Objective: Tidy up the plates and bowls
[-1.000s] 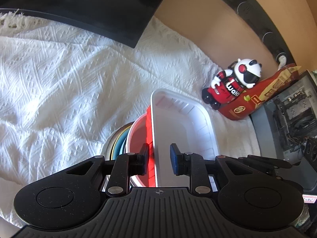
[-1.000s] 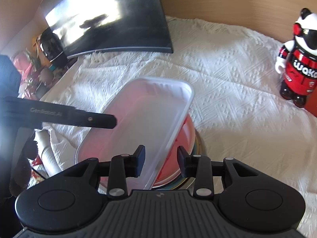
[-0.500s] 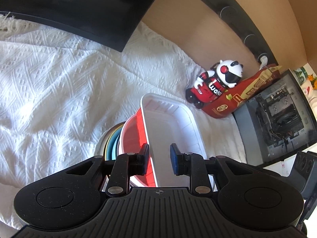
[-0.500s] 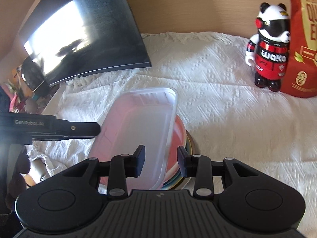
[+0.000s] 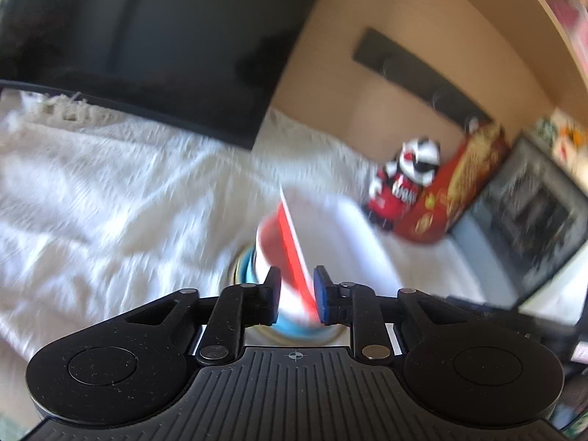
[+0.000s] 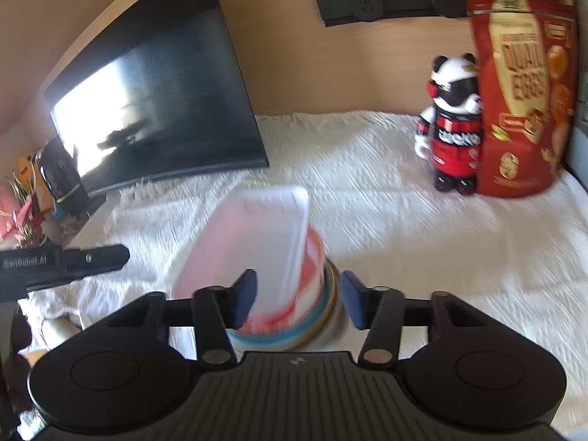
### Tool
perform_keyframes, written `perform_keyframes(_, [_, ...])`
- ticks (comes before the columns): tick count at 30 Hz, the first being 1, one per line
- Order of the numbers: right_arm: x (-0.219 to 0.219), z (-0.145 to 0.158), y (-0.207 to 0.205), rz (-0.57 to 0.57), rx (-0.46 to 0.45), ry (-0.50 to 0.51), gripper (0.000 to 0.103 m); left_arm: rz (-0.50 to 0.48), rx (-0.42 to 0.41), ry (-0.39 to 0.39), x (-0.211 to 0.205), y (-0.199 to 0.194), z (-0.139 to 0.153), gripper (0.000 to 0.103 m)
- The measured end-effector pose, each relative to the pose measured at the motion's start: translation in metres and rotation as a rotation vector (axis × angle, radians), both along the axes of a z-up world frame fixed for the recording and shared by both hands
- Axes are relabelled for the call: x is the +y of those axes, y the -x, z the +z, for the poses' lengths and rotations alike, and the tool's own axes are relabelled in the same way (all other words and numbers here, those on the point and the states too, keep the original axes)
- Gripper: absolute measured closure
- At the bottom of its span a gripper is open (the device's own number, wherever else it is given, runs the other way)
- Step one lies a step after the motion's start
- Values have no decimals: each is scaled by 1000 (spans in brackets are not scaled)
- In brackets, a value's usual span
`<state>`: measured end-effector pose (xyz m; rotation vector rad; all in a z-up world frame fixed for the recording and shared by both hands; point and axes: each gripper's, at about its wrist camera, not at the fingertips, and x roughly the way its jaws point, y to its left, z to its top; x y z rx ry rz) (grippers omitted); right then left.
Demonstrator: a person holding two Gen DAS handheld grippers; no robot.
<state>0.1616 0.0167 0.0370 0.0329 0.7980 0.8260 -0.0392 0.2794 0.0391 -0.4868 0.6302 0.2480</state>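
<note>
Both views are motion-blurred, so the stack's lower layers are hard to separate. On the white cloth (image 6: pixel 404 228), the left gripper (image 5: pixel 297 292) stands parted around the red bowl (image 5: pixel 279 253) rim without touching; the right gripper (image 6: pixel 298 299) gapes wide. The white tray (image 6: pixel 268 235) sits tilted in that bowl, atop the plates (image 6: pixel 323 316).

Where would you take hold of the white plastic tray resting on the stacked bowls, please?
Probably by its thin raised rim on a long side: the tray lies tilted across the red bowl, so that edge stands clear for the right tongs, coming from the near side.
</note>
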Motion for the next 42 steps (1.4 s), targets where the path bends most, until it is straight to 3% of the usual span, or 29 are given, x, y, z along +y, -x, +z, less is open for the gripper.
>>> perform_keyframes(4, [-20,-19,42,34,33,46,51,-27,40,-102,-59,36,-10,86])
perform_keyframes(8, [-30,-33,90,60,85,95,51,-21,84,-130,-95,60,-24,86])
perform_keyframes(13, [-42,-35,124,31,75,116,51,-46,92,-129,-121,75,-27,87])
perform_keyframes(22, [-58,-26,136,21,67,102,51,-30,125,-202,-148,81,-24,87])
perform_keyframes(42, [-56,-31,134,46,74,107,51,-53,151,-197,-155,74,-27,86])
